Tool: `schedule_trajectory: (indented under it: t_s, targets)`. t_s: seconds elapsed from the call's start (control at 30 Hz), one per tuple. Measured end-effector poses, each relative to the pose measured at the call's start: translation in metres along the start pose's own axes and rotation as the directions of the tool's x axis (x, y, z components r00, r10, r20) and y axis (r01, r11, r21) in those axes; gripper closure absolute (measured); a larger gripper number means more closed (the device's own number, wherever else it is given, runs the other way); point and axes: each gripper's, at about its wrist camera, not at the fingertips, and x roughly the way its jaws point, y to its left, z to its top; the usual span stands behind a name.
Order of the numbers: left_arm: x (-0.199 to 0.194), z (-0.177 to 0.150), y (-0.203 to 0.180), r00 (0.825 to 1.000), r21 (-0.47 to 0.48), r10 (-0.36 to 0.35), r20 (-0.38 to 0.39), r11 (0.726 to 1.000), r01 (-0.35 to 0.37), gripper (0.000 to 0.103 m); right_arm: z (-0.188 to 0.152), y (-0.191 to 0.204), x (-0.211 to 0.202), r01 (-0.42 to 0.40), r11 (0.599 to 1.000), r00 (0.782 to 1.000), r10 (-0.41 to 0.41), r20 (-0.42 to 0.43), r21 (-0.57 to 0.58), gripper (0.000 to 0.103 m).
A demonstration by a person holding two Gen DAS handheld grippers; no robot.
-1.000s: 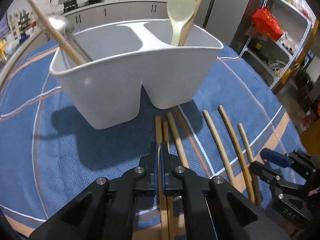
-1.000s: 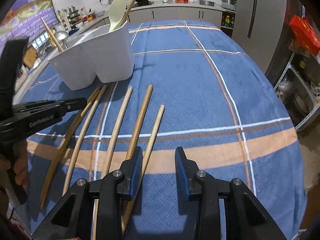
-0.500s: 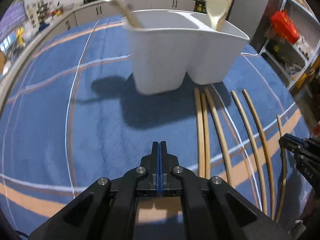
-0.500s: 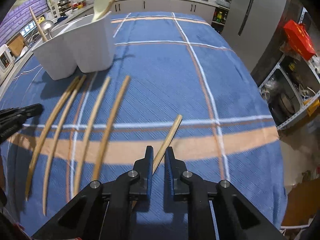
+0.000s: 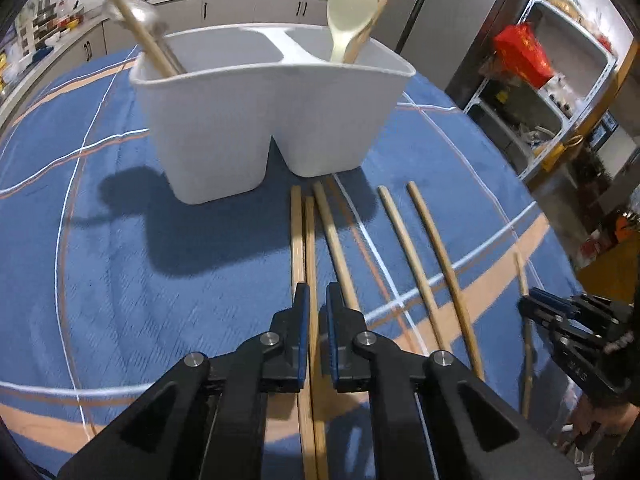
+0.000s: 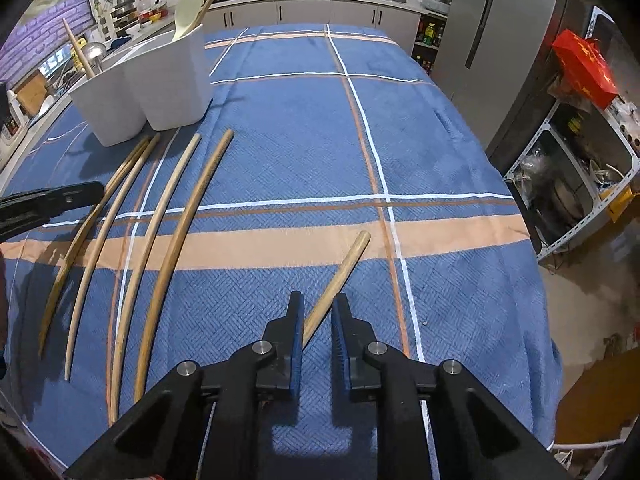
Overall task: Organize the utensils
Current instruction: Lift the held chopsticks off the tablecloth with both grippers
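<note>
Chopsticks: the right gripper now clasps one chopstick, lifted away from the row it lay in a second ago. The left gripper, jaws parting, straddles another lying before the white holder. Next comes delivery. No writing reads clearly.

Legible text: 1 marking only. The right gripper, seen at the right edge of the left wrist view, carries light embossed characters on its black body, apparently "DAS", partly blurred. The red box on the shelf shows gold print too small to read.
</note>
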Motion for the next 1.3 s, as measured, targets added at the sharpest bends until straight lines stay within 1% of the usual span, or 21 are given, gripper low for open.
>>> schedule_trajectory:
  t_s: [0.07, 0.1, 0.13, 0.2, 0.23, 0.27, 0.37, 0.5, 0.63, 0.73, 0.8, 0.87, 0.93, 1.07, 1.13, 1.2, 1.23, 1.3]
  targets:
    - [0.005, 0.007, -0.005, 0.999, 0.016, 0.046, 0.002, 0.999, -0.046, 0.096, -0.001, 0.000, 0.000, 0.002, 1.000, 1.000, -0.002, 0.003, 0.002, 0.088]
    - [0.010, 0.011, -0.006, 0.996, 0.025, 0.094, 0.000, 0.995, -0.094, 0.096, -0.002, 0.000, -0.001, 0.003, 1.000, 1.000, -0.003, 0.004, 0.002, 0.088]
    - [0.010, 0.012, -0.007, 0.992, 0.029, 0.128, 0.000, 0.991, -0.128, 0.099, -0.002, 0.000, -0.001, 0.004, 1.000, 1.000, -0.004, 0.004, 0.002, 0.088]
    - [0.011, 0.014, -0.004, 0.991, 0.005, 0.135, -0.014, 0.991, -0.135, 0.099, -0.001, 0.000, 0.000, 0.006, 1.000, 1.000, -0.006, 0.000, 0.006, 0.088]
    - [0.008, 0.013, 0.000, 0.989, 0.003, 0.148, -0.015, 0.989, -0.148, 0.099, 0.000, 0.000, 0.000, 0.005, 1.000, 1.000, -0.005, -0.002, 0.008, 0.088]
    - [0.006, 0.012, 0.000, 0.984, 0.010, 0.177, -0.012, 0.984, -0.177, 0.099, 0.000, 0.000, 0.000, 0.004, 1.000, 1.000, -0.004, -0.002, 0.009, 0.088]
    - [0.000, 0.008, 0.006, 0.978, 0.011, 0.208, -0.007, 0.978, -0.208, 0.099, 0.001, -0.001, 0.000, 0.002, 1.000, 1.000, -0.002, 0.000, 0.004, 0.088]
    - [-0.013, -0.011, 0.025, 0.983, -0.058, 0.183, -0.021, 0.981, -0.184, 0.099, 0.001, -0.002, 0.000, -0.012, 1.000, 1.000, 0.012, -0.015, -0.014, 0.088]
    - [-0.038, -0.044, 0.045, 0.990, -0.160, 0.140, -0.036, 0.977, -0.144, 0.099, -0.002, -0.009, -0.003, -0.098, 0.994, 0.994, 0.096, -0.050, -0.041, 0.089]
    - [-0.055, -0.072, 0.052, 0.995, -0.248, 0.095, -0.043, 0.963, -0.103, 0.099, -0.008, -0.021, -0.006, -0.172, 0.984, 0.983, 0.170, -0.071, -0.036, 0.090]
    - [-0.063, -0.087, 0.051, 0.996, -0.285, 0.082, -0.035, 0.955, -0.089, 0.099, -0.009, -0.030, -0.006, -0.208, 0.978, 0.975, 0.206, -0.085, -0.022, 0.090]
    - [-0.068, -0.096, 0.050, 0.997, -0.299, 0.078, -0.024, 0.951, -0.082, 0.099, -0.009, -0.035, -0.005, -0.224, 0.974, 0.970, 0.222, -0.096, -0.015, 0.090]
    - [-0.071, -0.101, 0.050, 0.997, -0.303, 0.079, -0.016, 0.950, -0.080, 0.098, -0.006, -0.033, -0.004, -0.218, 0.976, 0.970, 0.215, -0.110, -0.016, 0.090]
    - [-0.069, -0.101, 0.052, 0.997, -0.300, 0.067, -0.039, 0.951, -0.075, 0.097, -0.001, -0.017, -0.003, -0.153, 0.987, 0.979, 0.144, -0.147, -0.054, 0.088]
    - [-0.067, -0.096, 0.052, 0.996, -0.283, 0.060, -0.060, 0.956, -0.075, 0.097, 0.002, -0.010, -0.001, -0.129, 0.990, 0.979, 0.117, -0.166, -0.063, 0.083]
    - [-0.063, -0.089, 0.056, 0.995, -0.266, 0.057, -0.076, 0.961, -0.076, 0.097, 0.005, -0.002, 0.001, -0.104, 0.991, 0.979, 0.088, -0.183, -0.079, 0.073]
    - [-0.061, -0.085, 0.056, 0.995, -0.255, 0.058, -0.087, 0.964, -0.078, 0.097, 0.006, 0.003, 0.002, -0.087, 0.992, 0.980, 0.068, -0.189, -0.093, 0.072]
    - [-0.057, -0.079, 0.056, 0.993, -0.231, 0.062, -0.104, 0.969, -0.084, 0.097, 0.010, 0.011, 0.004, -0.087, 0.991, 0.976, 0.064, -0.206, -0.105, 0.072]
